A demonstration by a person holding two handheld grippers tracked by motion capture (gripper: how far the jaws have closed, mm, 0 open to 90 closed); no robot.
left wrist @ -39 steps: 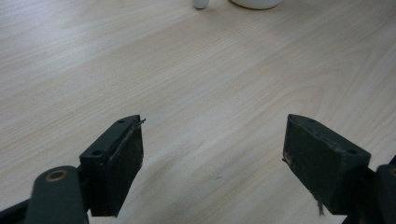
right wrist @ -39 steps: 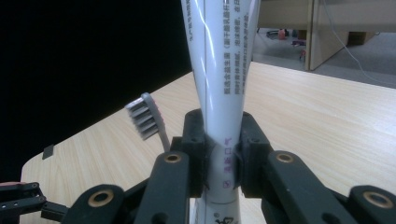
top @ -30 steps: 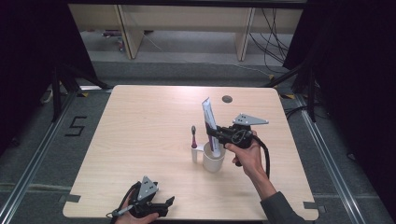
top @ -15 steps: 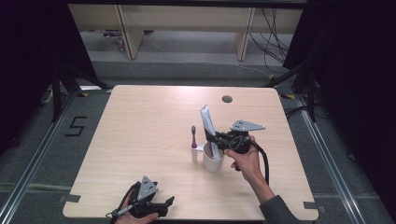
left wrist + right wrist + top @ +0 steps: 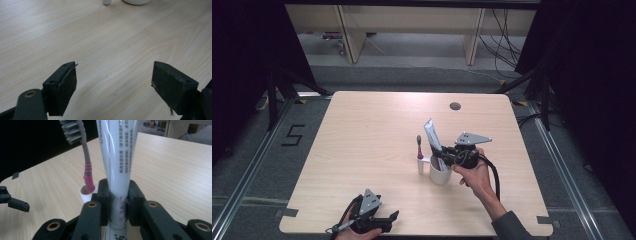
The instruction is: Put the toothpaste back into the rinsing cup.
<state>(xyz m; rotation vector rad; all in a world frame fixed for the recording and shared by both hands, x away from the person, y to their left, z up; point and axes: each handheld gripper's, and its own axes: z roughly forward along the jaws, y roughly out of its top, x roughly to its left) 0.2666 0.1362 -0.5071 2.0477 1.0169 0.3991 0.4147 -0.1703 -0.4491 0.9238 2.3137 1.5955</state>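
Two handheld grippers are seen over a pale wooden table [image 5: 362,130]. At the near left edge, the left gripper [image 5: 384,220] is held low by a hand, its jaws spread wide with nothing between them; in the left gripper view only bare wood grain lies between the two black pads [image 5: 66,82]. It is well apart from the work.

Toward the middle right of the table, a white cup [image 5: 441,174] stands upright. Just beside it on the left, a slim white holder [image 5: 420,164] carries a toothbrush [image 5: 419,146] with a pink grip, standing upright with its bristles at the top.

The right gripper [image 5: 443,158] is clamped on a white toothpaste tube [image 5: 433,139]. The tube's lower end sits at the cup and its long axis rises steeply, tilted a little to the far left. In the right gripper view the jaws are seen pressing the tube [image 5: 117,157] from both sides, low on its body, with the toothbrush [image 5: 85,160] close by. The right hand [image 5: 474,175] is plainly the nearer one; the tube lies directly between its jaws, above the cup, so the coming move is judged to run along that steep axis.

A small dark grommet [image 5: 455,106] is set near the table's far edge. Beyond it, grey floor, wooden furniture legs and trailing cables are visible, with dark curtains at either side.
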